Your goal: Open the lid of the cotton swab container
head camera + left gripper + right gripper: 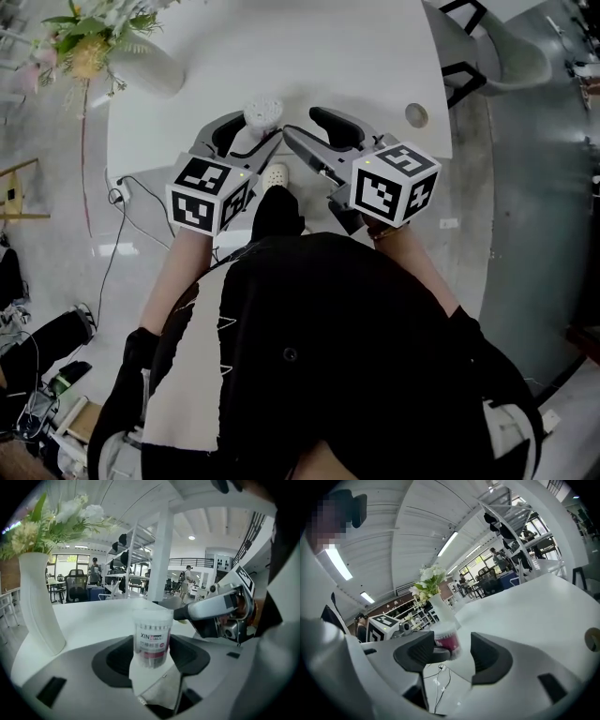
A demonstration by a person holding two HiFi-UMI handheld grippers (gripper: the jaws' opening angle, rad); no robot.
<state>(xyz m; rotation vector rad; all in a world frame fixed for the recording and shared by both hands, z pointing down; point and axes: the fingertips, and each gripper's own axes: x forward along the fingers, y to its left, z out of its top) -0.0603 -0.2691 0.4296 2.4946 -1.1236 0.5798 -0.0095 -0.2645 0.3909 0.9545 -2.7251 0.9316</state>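
Note:
The cotton swab container is a clear round tub with a red-and-white label and a pale lid in place on top. It stands on the white table near the front edge. My left gripper is shut on it, a dark pad against each side of the tub. In the head view the container shows white at that gripper's tips. My right gripper stands open just to its right, fingertips apart. In the right gripper view the container lies beyond the gap of the jaws, not between the pads.
A white vase with flowers stands at the table's far left, also visible as the vase in the left gripper view. A round hole sits near the table's right edge. Cables run over the floor below the front edge.

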